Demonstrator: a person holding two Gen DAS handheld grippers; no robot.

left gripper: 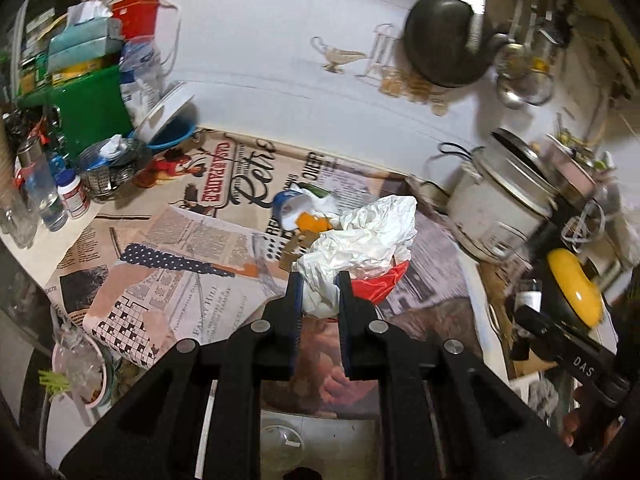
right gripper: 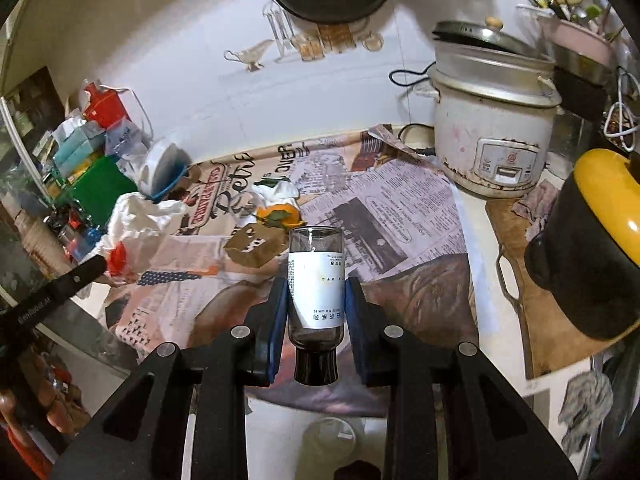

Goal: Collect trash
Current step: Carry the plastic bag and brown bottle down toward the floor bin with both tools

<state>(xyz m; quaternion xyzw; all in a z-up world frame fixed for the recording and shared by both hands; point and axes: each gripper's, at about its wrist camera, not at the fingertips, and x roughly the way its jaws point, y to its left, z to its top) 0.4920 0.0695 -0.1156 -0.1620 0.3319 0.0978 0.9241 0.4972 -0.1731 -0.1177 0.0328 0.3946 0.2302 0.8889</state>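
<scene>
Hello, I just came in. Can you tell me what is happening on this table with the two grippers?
A person is collecting trash from a table covered with newspaper-print cloth. The left gripper has its jaws closed on a crumpled white plastic bag with a red part. The right gripper holds an empty glass bottle with a white label, cap toward the camera. An orange peel, a torn brown paper piece and a white cup remain on the cloth.

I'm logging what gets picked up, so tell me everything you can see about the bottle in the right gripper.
The bottle is clear, glass by the look of it, and seems empty. A white label with printed text wraps its middle and a black cap closes its neck. It points away from the camera, base outward and cap nearest the lens. The right gripper clamps it from both sides at the label, above the newspaper-covered counter. Nothing else touches it.
</scene>
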